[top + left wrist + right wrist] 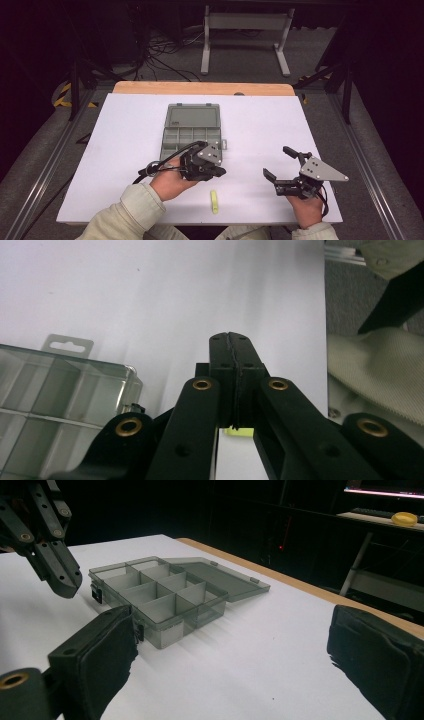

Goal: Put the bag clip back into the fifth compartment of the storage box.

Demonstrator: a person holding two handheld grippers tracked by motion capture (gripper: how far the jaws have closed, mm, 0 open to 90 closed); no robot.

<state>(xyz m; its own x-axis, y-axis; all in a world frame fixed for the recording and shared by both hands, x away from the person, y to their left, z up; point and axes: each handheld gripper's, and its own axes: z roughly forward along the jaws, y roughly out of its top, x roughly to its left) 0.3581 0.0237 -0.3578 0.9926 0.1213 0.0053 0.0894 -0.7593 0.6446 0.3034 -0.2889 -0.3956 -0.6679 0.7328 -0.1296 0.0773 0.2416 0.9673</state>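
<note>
Left claw [218, 171] closed beside organizer box [192, 131], right claw [281, 162] wide

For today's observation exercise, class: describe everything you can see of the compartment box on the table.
The compartment box is a small organiser of smoky, see-through grey plastic. It lies open, its flat lid folded back on the white table, hinged along the far side. Thin dividers split the tray into two rows of compartments, all of which look empty. A pale hang tab sticks out at one end, and dark latches sit on the front wall. The left tool hovers just beside its near edge; nothing appears to touch the box.
</note>
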